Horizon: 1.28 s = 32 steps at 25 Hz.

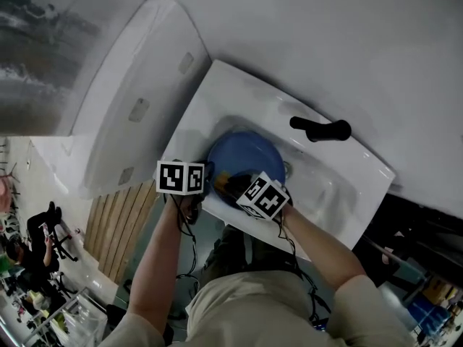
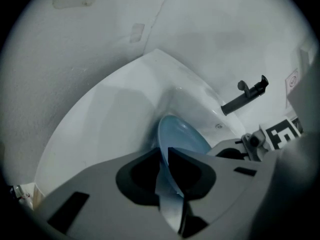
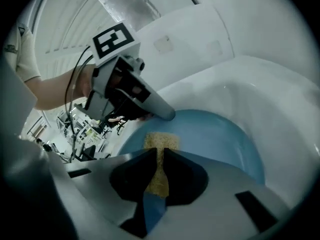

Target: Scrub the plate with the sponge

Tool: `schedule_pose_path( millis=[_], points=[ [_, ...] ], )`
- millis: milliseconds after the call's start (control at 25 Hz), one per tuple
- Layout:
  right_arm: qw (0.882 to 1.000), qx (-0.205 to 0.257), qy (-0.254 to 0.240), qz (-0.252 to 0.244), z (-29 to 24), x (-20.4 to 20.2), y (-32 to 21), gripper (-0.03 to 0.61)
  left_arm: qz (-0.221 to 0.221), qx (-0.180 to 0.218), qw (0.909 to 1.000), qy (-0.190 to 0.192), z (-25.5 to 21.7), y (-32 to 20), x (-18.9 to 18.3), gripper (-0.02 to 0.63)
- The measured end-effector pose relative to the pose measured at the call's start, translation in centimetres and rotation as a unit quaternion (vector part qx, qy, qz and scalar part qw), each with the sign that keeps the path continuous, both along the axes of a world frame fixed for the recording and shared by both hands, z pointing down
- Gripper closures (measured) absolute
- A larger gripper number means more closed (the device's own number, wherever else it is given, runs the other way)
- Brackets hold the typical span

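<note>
A blue plate (image 1: 246, 157) stands tilted in the white sink basin (image 1: 318, 194). My left gripper (image 2: 164, 155) is shut on the plate's (image 2: 182, 136) near rim, seen edge-on between its jaws. From the other side, my right gripper (image 3: 161, 155) is shut on a yellow sponge (image 3: 161, 143) that lies flat against the plate's (image 3: 220, 139) blue face. In the head view both marker cubes sit over the sink's front edge, the left gripper (image 1: 208, 178) beside the right gripper (image 1: 240, 188). The left gripper (image 3: 150, 104) also shows in the right gripper view, its tip at the plate's rim.
A black faucet (image 1: 322, 129) sticks out over the back of the sink; it also shows as the faucet (image 2: 245, 96) in the left gripper view. White walls enclose the sink at the back and left. Wooden slats (image 1: 123, 226) lie lower left.
</note>
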State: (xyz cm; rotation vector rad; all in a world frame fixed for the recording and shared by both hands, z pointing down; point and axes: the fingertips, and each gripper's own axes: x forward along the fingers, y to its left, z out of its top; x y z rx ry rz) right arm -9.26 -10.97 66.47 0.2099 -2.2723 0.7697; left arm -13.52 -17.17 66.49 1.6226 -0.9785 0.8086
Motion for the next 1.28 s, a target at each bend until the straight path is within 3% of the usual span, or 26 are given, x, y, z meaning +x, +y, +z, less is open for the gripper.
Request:
schedule_pose_path(
  millis=[200, 400, 640, 760, 880, 1040, 1160, 1280],
  points=[
    [0.994, 0.079, 0.039, 0.065, 2.5, -0.3, -6.0, 0.525, 0.000, 0.008, 1.0000, -0.004, -0.1, 0.1, 0.0, 0.552],
    [0.977, 0.124, 0.127, 0.114, 5.9, 3.5, -10.5, 0.527, -0.008, 0.016, 0.9998, -0.003, -0.1, 0.1, -0.1, 0.555],
    [0.960, 0.161, 0.217, 0.078, 7.6, 10.7, -9.2, 0.525, 0.014, 0.030, 0.9993, -0.019, -0.1, 0.1, -0.2, 0.554],
    [0.961, 0.146, 0.231, 0.035, 6.9, 12.4, -6.0, 0.525, 0.014, 0.030, 0.9993, -0.018, 0.0, 0.1, -0.1, 0.554],
    [0.975, 0.080, 0.208, -0.004, 5.0, 12.2, -1.8, 0.526, 0.013, 0.032, 0.9993, -0.016, 0.0, 0.1, -0.1, 0.555],
    [0.994, -0.016, 0.104, -0.018, 1.5, 8.1, 2.8, 0.528, 0.014, 0.033, 0.9992, -0.018, 0.0, 0.1, -0.3, 0.555],
    [0.998, -0.048, 0.034, 0.005, 0.0, 4.1, 3.2, 0.526, 0.015, 0.032, 0.9993, -0.016, 0.0, 0.1, -0.2, 0.554],
    [0.998, -0.048, -0.001, 0.041, 0.1, 0.8, 1.0, 0.525, 0.015, 0.035, 0.9991, -0.017, 0.0, 0.0, -0.1, 0.552]
  ],
)
